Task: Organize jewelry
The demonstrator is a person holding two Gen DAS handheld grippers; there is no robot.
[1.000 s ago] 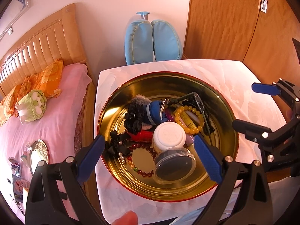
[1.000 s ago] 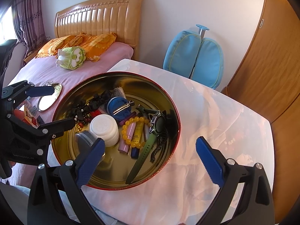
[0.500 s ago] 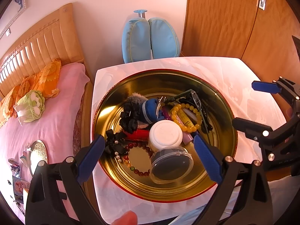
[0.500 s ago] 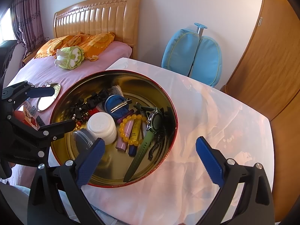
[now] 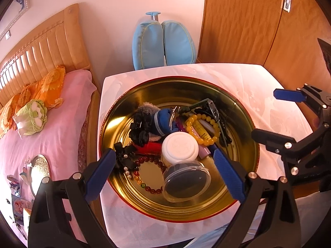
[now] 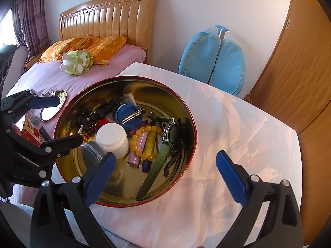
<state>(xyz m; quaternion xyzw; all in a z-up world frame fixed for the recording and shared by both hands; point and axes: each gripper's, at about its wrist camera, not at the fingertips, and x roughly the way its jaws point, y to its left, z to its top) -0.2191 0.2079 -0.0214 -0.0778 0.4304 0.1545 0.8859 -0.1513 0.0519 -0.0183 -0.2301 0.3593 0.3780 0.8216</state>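
Observation:
A round gold tin (image 5: 244, 165) with a red rim (image 6: 192, 144) sits on a white-clothed table. It holds a yellow bead bracelet (image 5: 203, 129), a dark red bead bracelet (image 5: 144, 177), a green-strap watch (image 6: 171, 134), a white jar (image 5: 179, 147), a clear lidded cup (image 5: 186, 180), black hair ties (image 5: 140, 128), a blue pouch with a clip (image 6: 128, 116) and tubes. My left gripper (image 5: 163, 173) is open above the tin's near side. My right gripper (image 6: 165, 177) is open above the tin's right edge. Both are empty.
A bed with pink sheet (image 5: 41, 140), orange pillows and a cabbage plush (image 5: 31, 117) lies left of the table. A small hand mirror (image 5: 39, 169) lies on the bed. A blue chair back (image 5: 163, 43) stands behind the table, and wooden doors (image 5: 258, 20) at the right.
Both views have shifted slightly; the tin sits a little lower-left in the right wrist view. Both grippers stay open and nothing in the tin has moved.

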